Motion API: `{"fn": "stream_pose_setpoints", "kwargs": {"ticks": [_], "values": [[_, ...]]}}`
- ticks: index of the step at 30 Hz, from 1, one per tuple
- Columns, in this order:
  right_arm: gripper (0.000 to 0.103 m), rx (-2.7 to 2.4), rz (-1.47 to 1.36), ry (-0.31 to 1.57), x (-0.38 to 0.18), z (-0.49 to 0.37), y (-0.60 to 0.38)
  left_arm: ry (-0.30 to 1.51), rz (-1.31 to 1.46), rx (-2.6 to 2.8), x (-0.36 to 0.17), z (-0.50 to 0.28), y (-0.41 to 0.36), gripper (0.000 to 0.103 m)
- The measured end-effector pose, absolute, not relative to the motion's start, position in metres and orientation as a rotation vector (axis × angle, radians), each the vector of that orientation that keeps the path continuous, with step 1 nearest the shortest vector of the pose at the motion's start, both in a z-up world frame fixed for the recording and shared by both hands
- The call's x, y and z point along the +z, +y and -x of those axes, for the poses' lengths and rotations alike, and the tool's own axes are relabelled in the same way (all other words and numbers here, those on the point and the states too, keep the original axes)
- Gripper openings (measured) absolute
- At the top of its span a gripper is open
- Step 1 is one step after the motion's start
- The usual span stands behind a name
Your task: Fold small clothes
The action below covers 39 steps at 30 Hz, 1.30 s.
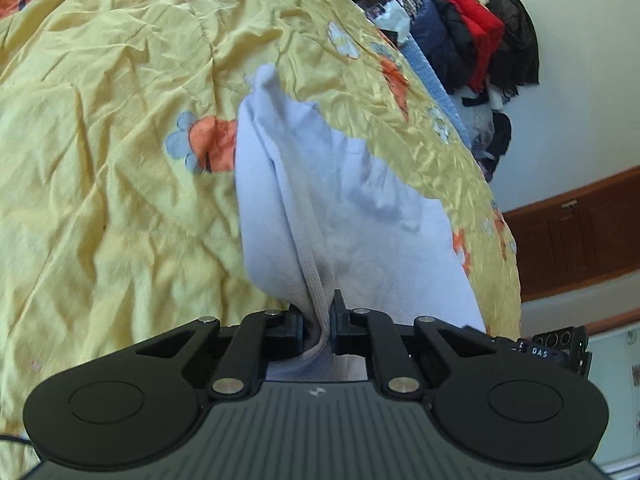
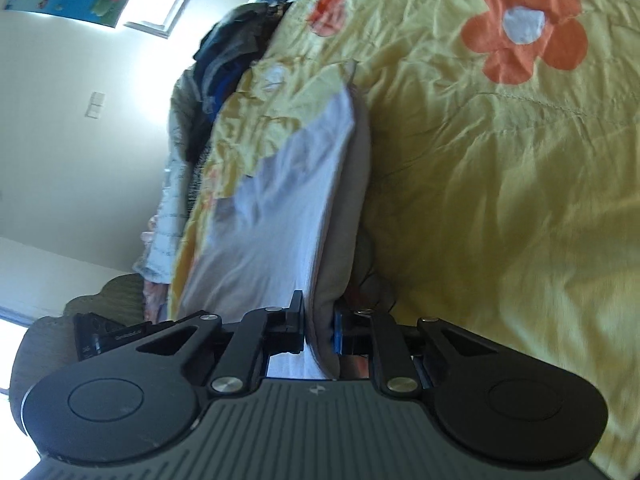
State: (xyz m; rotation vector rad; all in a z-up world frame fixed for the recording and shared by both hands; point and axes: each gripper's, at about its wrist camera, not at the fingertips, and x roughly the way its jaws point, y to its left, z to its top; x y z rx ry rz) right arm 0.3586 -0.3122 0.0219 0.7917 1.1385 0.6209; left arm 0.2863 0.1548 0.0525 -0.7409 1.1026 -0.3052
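Bedspread: we see a crumpled yellow bedspread with orange and blue flowers under everything in both wrist views.

Garment, place: the pale lavender garment lies down the middle of that bedspread, its near end lifted off the cloth towards both tools, its far end resting on the bed.

Garment, handling: we judge it light, soft and limp, a knit that sags and folds wherever it is not held. It should not slip much in the pads, and it is not fragile. It will drape, so two holds are needed to keep an edge straight.

Where to hold: we would take it at the thick ribbed hem or cuff, at the corners of one end, since the doubled edge gives the pads something firm.

Left gripper: jaws drawn narrow and pinched on the ribbed edge of the garment, which bunches up between the pads and runs down behind them.

Right gripper: jaws likewise narrow, clamped on a thicker grey-lined fold of the same garment, which stands edge-on between the pads.

Far right, left wrist view: a pile of dark and red clothes sits beyond the bed by the wall, well apart from the garment.
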Motion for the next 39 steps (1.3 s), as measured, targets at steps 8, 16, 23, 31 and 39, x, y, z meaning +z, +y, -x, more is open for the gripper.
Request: {"fn": "stream_pose_setpoints", "kwargs": {"ticks": [8,16,23,31,39], "values": [[0.017,0.656,-0.837,1.186,0.015,-0.272,-0.329,1.211,0.759,-0.325,0.017,-0.216,0.151,0.011],[0.023,0.558,-0.871,1.200,-0.017,-0.231,-0.333,1.170,0.869,-0.299,-0.006,-0.191,0.158,0.016],[0.036,0.405,-0.874,1.075,-0.001,-0.224,-0.354,1.020,0.700,-0.089,0.036,-0.147,0.177,0.068],[0.045,0.610,-0.720,0.962,0.038,-0.234,-0.291,0.852,0.834,0.062,0.042,-0.088,0.143,0.069],[0.037,0.546,-0.541,1.005,0.002,-0.251,-0.261,0.854,0.843,0.158,0.023,-0.091,0.121,0.070]]}}
